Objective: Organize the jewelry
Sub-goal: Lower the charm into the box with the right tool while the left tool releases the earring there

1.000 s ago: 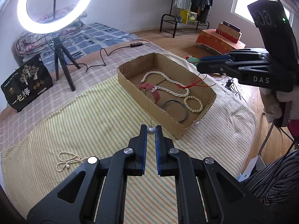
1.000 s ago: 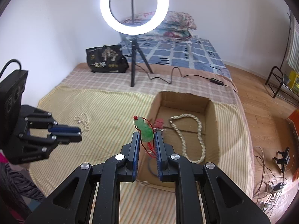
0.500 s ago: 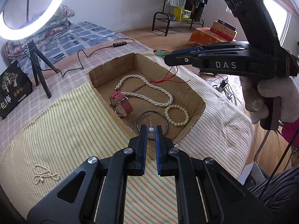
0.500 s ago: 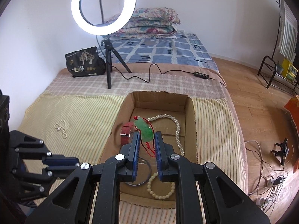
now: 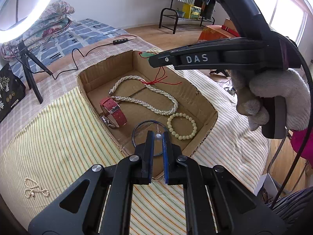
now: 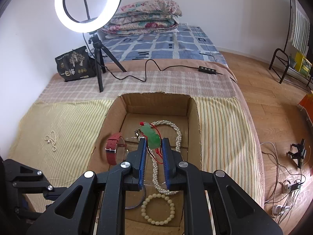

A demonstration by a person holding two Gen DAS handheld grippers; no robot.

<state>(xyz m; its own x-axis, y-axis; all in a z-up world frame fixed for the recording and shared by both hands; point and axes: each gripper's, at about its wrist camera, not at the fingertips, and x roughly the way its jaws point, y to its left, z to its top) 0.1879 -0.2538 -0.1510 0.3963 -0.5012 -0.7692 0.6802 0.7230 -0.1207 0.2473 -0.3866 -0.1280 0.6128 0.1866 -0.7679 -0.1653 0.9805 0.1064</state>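
A cardboard box (image 5: 203, 101) (image 6: 193, 117) lies on the striped cloth. In it are a long pearl necklace (image 5: 156, 107) (image 6: 178, 133), a red watch (image 5: 112, 110) (image 6: 113, 146), a pale bead bracelet (image 5: 183, 125) (image 6: 158, 209) and a dark bangle (image 5: 137, 135). My left gripper (image 5: 157, 137) is shut on a small pearl earring (image 5: 158, 136) above the box's near end. My right gripper (image 6: 153, 146) is shut on a green jade pendant (image 6: 151, 136) with red cord, held over the box; it also shows in the left wrist view (image 5: 154, 60).
A small pearl string (image 5: 34, 189) (image 6: 51, 139) lies on the striped cloth left of the box. A ring light on a tripod (image 6: 97, 62), a black bag (image 6: 75, 64) and a cable with a switch (image 6: 207, 69) lie behind the box. Floor lies to the right.
Both grippers have moved over the box, each still holding its piece. The left one came from in front of the box; the right one advanced further above the box floor.
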